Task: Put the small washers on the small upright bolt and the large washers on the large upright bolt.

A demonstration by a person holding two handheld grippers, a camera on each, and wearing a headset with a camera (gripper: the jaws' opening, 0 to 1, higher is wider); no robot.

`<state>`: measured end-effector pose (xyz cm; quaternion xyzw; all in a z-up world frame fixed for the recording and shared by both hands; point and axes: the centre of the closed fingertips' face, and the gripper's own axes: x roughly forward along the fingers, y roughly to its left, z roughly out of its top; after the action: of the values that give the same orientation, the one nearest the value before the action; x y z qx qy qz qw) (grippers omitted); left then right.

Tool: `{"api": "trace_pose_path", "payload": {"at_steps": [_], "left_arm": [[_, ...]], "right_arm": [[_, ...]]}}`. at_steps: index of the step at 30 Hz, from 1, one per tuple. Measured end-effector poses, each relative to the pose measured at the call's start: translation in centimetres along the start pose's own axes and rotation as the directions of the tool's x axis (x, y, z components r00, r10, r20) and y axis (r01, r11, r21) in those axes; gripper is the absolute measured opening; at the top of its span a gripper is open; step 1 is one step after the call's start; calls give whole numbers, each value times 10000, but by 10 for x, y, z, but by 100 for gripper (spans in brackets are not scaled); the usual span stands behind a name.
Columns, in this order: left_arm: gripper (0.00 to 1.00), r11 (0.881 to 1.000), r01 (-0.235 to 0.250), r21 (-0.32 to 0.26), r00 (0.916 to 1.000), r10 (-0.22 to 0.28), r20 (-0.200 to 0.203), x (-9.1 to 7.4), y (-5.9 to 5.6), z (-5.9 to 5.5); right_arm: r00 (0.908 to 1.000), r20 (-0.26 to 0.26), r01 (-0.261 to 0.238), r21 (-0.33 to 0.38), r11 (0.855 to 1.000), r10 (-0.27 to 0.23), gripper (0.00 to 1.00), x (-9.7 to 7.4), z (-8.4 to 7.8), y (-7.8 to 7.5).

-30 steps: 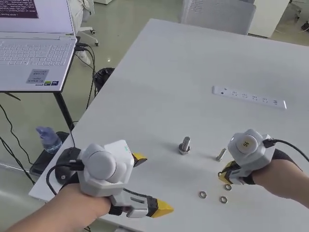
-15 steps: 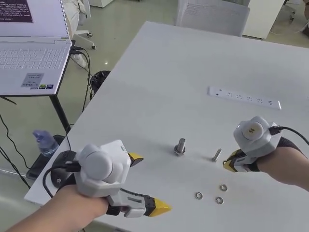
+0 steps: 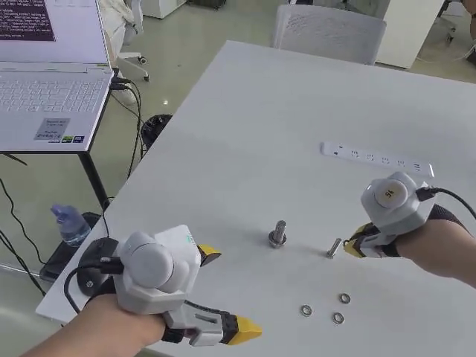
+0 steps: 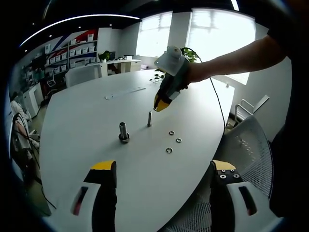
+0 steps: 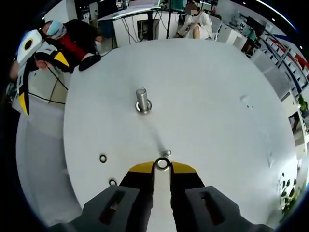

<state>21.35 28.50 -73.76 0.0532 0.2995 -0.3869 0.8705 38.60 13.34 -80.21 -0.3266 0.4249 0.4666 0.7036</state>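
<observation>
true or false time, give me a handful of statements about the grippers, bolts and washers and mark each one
1. The right gripper is shut on a washer. True.
2. The held washer is right by the large bolt. False: it is just short of the small bolt; the large bolt stands farther off.
3. The left gripper is open and holds nothing. True.
4. Five washers lie loose on the table. False: three loose washers lie on the table.
5. The power strip lies between the two bolts. False: the power strip lies beyond both bolts, farther up the table.
</observation>
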Motion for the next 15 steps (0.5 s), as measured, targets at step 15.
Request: {"api": "trace_pose_path", "payload": {"at_steps": [15], "left_arm": [[78,10000,-4,-36,9999,4,-107,-2,4,-4]], "right_arm": [[9999,-151,-55,-17,10000,55,12,5,12,4]]}}
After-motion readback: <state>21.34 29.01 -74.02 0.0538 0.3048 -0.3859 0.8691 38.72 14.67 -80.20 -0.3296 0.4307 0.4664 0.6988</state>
